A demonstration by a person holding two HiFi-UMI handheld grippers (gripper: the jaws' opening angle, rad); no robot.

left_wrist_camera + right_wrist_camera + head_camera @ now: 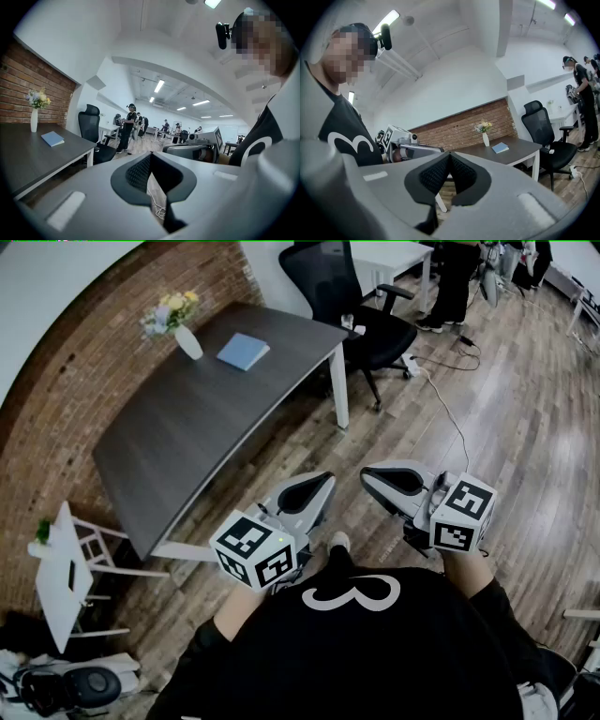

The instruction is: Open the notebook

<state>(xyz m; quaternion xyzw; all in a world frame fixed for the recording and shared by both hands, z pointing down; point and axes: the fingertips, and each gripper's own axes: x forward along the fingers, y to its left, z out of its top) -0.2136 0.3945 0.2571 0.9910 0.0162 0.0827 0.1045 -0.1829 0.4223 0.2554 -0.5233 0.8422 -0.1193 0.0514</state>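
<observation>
Notebook point(243, 351), thin and light blue with a plain cover, is lying closed and flat on the dark grey desk point(187, 427) with white legs, toward its far end. Just beside it is a small white vase point(187, 341) holding yellow and pale flowers, apart from the cover and not touching it. The desk runs along a red brick wall point(103, 334), and a black mesh office chair point(349, 298) sits at the end nearest the notebook, on the wooden plank floor point(506, 427). Both tools are well apart from all that, held up in front of the person's black shirt point(375, 652) and over the floor. The grey left gripper point(323, 486) is clenched, dark pads pressed together with nothing caught between them. The grey right gripper point(375, 476) looks the same in its own view, pads meeting at the tip and empty. Their tips point toward each other with a small gap between. Each one carries its black-and-white marker cube at the back, close to the person's body. A white cable point(450, 418) trails across the floor past the chair.
</observation>
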